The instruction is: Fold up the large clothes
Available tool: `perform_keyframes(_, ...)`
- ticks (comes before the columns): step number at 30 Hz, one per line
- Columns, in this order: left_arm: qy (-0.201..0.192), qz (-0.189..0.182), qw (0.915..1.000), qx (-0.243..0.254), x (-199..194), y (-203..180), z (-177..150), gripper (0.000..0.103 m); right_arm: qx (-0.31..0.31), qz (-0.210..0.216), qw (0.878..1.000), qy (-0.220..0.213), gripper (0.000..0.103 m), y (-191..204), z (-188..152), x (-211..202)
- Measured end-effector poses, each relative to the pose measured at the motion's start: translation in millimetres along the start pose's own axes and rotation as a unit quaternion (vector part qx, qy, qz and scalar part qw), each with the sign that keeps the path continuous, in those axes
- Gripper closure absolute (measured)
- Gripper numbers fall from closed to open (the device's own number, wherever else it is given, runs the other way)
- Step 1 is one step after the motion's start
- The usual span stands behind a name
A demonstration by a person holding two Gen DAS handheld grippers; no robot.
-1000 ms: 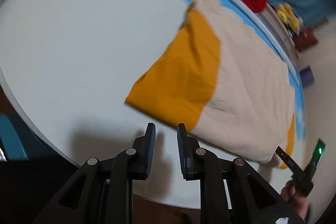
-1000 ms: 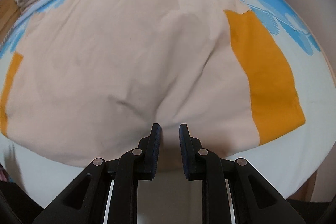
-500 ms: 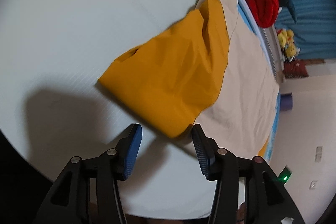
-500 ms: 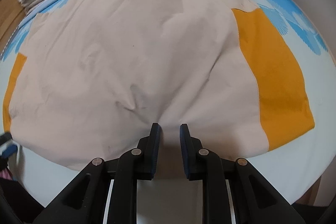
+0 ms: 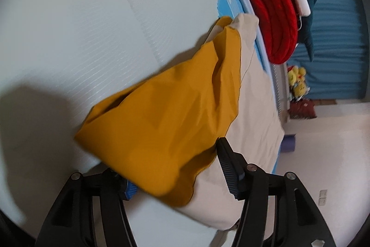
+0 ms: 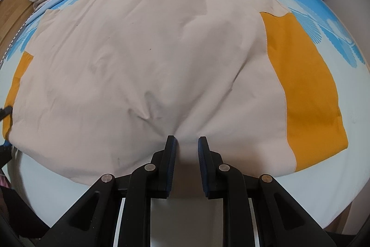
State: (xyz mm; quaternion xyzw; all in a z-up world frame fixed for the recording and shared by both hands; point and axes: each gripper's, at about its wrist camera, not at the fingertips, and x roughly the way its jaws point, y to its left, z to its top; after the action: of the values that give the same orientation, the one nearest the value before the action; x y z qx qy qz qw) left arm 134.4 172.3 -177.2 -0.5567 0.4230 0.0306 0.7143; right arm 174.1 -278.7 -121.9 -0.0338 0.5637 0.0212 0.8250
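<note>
The left gripper stands wide open around the orange sleeve at lower centre; the right gripper, slightly parted, pinches the beige shirt hem.

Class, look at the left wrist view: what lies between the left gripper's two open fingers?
In the left wrist view, the shirt's mustard-yellow cloth sleeve lies between the left gripper's wide-open fingers.

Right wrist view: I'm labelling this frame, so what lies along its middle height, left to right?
Left orange sleeve → beige shirt body → right orange sleeve → white-and-blue bed sheet.
</note>
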Motion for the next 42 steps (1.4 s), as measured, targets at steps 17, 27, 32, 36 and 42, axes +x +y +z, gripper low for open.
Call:
perform_keyframes(17, -0.002, -0.002, 0.9997, 0.023, 4.4, -19.0, 6.6, 0.085, 0.004, -0.008, 1.000, -0.005, 0.082, 1.3, -3.4, -3.0)
perform_keyframes(27, -0.009, 0.066, 0.9813, 0.180, -65.3, -109.7, -5.8, 0.092, 0.039, 0.000, 0.998, -0.052, 0.082, 18.1, -0.2, -41.4)
perform_keyframes(32, -0.010, 0.116, 0.9574, 0.264, -104.4, -134.2, -9.7, 0.092, 0.024, 0.054, 0.994, -0.093, 0.082, 50.2, -4.0, -72.1)
perform_keyframes(36, -0.021, 0.122, 0.9447, 0.304, -121.4, -130.2, -12.2, 0.093, 0.001, 0.109, 0.990, -0.094, 0.082, 80.3, -12.9, -75.7)
perform_keyframes(42, -0.031, 0.124, 0.9481, 0.291, -110.2, -114.4, -14.1, 0.093, -0.022, 0.130, 0.991, 0.030, 0.082, 98.2, -16.3, -18.8)
